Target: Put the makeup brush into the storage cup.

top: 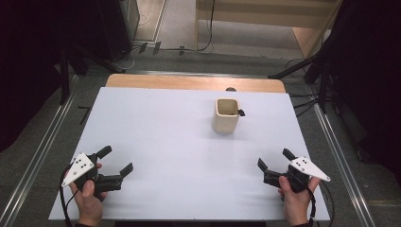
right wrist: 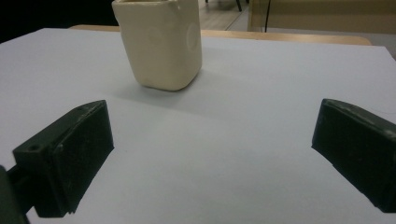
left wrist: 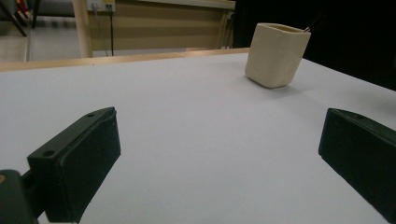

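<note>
A cream square cup (top: pixel 225 115) stands upright on the white table (top: pixel 179 142), right of centre and toward the back. Something dark sticks out of its rim at the right. In the left gripper view the cup (left wrist: pixel 276 55) sits far off at upper right; in the right gripper view the cup (right wrist: pixel 159 43) is closer, at upper left. My left gripper (top: pixel 117 160) rests near the front left corner, open, nothing between its jaws. My right gripper (top: pixel 275 159) is near the front right corner, open and empty. Both point at the cup from a distance.
The wooden back edge of the table (top: pixel 194 82) runs behind the white sheet. Beyond it are a light wooden bench (top: pixel 265 19), cables on the floor and dark stands at both sides. Metal rails (top: pixel 42 151) flank the table.
</note>
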`<state>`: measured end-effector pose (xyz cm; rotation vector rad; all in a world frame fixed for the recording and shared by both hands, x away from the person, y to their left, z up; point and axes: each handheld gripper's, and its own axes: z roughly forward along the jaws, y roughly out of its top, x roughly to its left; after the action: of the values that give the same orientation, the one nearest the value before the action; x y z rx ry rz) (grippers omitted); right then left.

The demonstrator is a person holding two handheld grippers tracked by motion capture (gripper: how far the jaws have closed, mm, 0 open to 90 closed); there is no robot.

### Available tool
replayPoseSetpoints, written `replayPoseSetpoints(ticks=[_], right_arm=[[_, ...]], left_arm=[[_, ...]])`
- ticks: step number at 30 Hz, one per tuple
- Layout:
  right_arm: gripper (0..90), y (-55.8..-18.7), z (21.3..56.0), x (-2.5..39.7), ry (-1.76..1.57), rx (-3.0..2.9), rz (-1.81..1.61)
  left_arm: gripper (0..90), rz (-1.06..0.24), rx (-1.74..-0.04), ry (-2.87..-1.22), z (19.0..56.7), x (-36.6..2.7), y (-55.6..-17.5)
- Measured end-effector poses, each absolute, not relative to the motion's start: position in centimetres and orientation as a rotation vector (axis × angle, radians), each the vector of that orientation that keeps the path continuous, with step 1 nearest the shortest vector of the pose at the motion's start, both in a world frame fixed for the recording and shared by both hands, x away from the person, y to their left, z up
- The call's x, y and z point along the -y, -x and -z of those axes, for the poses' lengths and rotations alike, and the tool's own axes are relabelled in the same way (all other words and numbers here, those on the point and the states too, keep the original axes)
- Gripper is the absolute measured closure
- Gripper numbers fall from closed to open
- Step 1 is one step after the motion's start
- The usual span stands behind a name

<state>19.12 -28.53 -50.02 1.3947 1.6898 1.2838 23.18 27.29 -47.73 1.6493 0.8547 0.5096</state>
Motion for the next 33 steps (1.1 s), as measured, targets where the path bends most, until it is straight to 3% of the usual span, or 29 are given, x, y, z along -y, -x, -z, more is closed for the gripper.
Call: replayPoseSetpoints(ticks=[33], right_arm=[[0.0,-17.5,50.5,29.4,-1.410,-1.694,-1.264]], left_arm=[[0.0,-0.504,-0.858,-1.649,47.8,-27.2,-23.2]])
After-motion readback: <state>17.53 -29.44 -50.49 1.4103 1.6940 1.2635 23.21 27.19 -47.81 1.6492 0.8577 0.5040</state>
